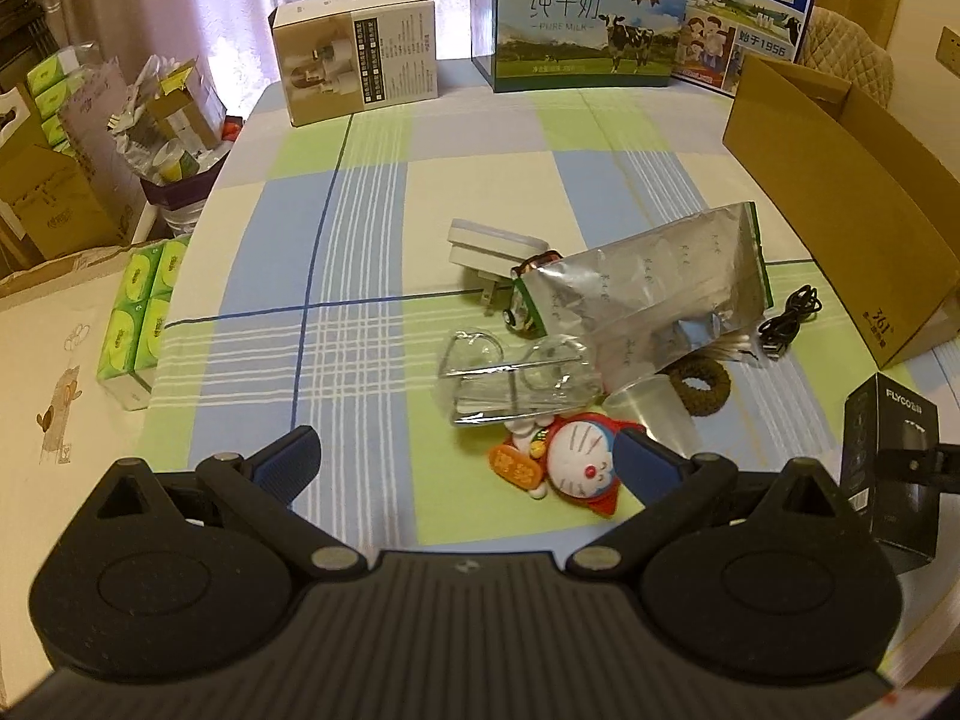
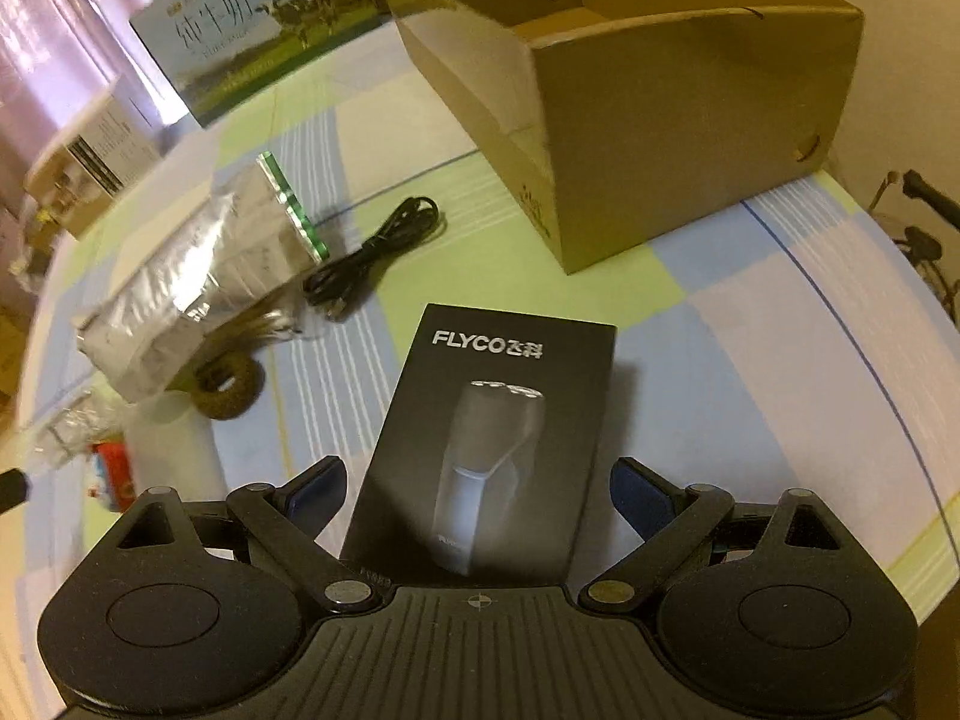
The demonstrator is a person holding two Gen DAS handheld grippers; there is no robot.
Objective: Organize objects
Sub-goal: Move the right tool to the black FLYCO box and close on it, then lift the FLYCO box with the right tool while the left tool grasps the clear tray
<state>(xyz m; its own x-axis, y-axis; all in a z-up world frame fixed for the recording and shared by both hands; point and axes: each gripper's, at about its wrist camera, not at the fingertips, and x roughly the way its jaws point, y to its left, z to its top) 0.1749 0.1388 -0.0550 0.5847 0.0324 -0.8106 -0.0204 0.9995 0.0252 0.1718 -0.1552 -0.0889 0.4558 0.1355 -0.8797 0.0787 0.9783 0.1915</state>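
1. The right tongs [image 2: 477, 504] stand spread wide, with the black shaver box [image 2: 492, 450] lying between the two blue pads. I cannot see either pad touching the box's sides, so I would call it straddled, not gripped.
2. The shaver box rests flat on the checked tabletop [image 2: 750, 360], near the front edge. The open cardboard box [image 2: 660, 138] sits just beyond it, farther back and slightly to the right.
3. My guess is that the step in hand is to grip the shaver box and carry it into the cardboard box. To do that well, centre the pads on the long sides and close squarely, since the smooth carton could twist or slip from a grip set too near its end.
4. Lift it clear of the tabletop before heading for the cardboard box. The near wall is tall, so the shaver box must clear the rim rather than bump it.
5. The black cable [image 2: 378, 252] and the silver foil bag [image 2: 198, 276] lie to the left, well clear of a straight path to the cardboard box.
6. The left tongs [image 1: 468, 462] are also spread and hold nothing. They hover low over the tabletop with the cartoon cat toy [image 1: 576, 462] just ahead, partly behind the right-hand pad.
7. Keep the left tongs where they are while the right ones work, so the clear plastic packet [image 1: 516, 378] and the cup [image 1: 654, 414] are not knocked.
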